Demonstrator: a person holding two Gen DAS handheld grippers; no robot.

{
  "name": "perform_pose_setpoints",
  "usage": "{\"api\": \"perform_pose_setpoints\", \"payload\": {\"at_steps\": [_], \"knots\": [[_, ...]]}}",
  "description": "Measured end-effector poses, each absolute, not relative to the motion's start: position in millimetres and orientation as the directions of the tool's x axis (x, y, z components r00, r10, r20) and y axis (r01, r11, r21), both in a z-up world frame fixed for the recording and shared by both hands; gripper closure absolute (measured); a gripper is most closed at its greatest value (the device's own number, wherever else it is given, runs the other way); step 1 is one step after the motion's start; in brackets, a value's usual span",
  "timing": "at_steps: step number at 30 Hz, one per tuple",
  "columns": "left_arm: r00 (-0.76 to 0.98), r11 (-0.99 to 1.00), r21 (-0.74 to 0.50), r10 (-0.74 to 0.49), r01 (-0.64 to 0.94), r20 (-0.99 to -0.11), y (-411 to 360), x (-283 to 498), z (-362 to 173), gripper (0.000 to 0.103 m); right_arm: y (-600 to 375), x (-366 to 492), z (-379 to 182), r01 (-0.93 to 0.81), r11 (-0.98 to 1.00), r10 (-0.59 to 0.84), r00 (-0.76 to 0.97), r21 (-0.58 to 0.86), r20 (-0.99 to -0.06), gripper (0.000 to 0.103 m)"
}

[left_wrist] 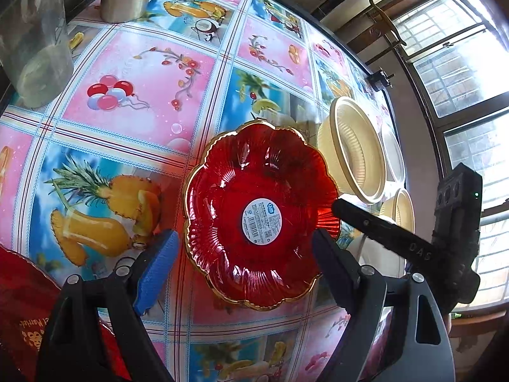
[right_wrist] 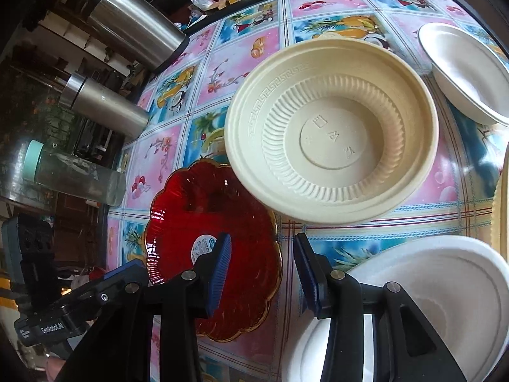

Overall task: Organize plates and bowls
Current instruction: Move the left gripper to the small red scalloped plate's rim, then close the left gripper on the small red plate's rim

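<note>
Spanning wide, the left gripper (left_wrist: 245,273) has its jaws spread and empty, one finger on each side of the red scalloped plate (left_wrist: 261,219), which lies flat on the desk (left_wrist: 143,102) under a fruit-print cloth. The right gripper (right_wrist: 262,273) also stands with jaws parted and holding nothing; its left finger sits over the red plate's (right_wrist: 197,210) sticker side, its right finger over a white foam bowl (right_wrist: 445,286). A cream ribbed bowl (right_wrist: 331,140) rests just beyond, its rim overlapping the plate's far edge. Another white bowl (right_wrist: 464,70) sits near the desk's far edge. Steel flasks (right_wrist: 127,22) and a clear bottle (right_wrist: 79,178) line the left edge, leaving open cloth between.
</note>
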State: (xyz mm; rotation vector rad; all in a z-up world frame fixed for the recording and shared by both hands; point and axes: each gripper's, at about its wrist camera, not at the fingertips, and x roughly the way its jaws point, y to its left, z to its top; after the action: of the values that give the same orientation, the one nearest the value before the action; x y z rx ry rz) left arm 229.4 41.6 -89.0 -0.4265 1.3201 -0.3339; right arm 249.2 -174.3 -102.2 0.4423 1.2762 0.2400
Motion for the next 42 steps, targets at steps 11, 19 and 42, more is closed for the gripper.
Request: {"api": "perform_pose_setpoints", "payload": {"at_steps": [11,19,42], "knots": [[0.178,0.875,-0.482,-0.469,-0.035,-0.865,42,231,-105,0.026,-169,250,-113,0.089,0.892,0.405,0.282,0.444,-0.87,0.086],[0.195,0.895,-0.443,-0.426,-0.051,-0.883,47,229,-106,0.053,-169,251,-117,0.088,0.895,0.402,0.269,0.438,-0.875,0.087],[0.294,0.947,-0.312,-0.278,-0.076,-0.915,52,209,-109,0.095,-168,249,-118,0.082,0.904,0.381,0.294,0.42,-0.877,0.09]]}}
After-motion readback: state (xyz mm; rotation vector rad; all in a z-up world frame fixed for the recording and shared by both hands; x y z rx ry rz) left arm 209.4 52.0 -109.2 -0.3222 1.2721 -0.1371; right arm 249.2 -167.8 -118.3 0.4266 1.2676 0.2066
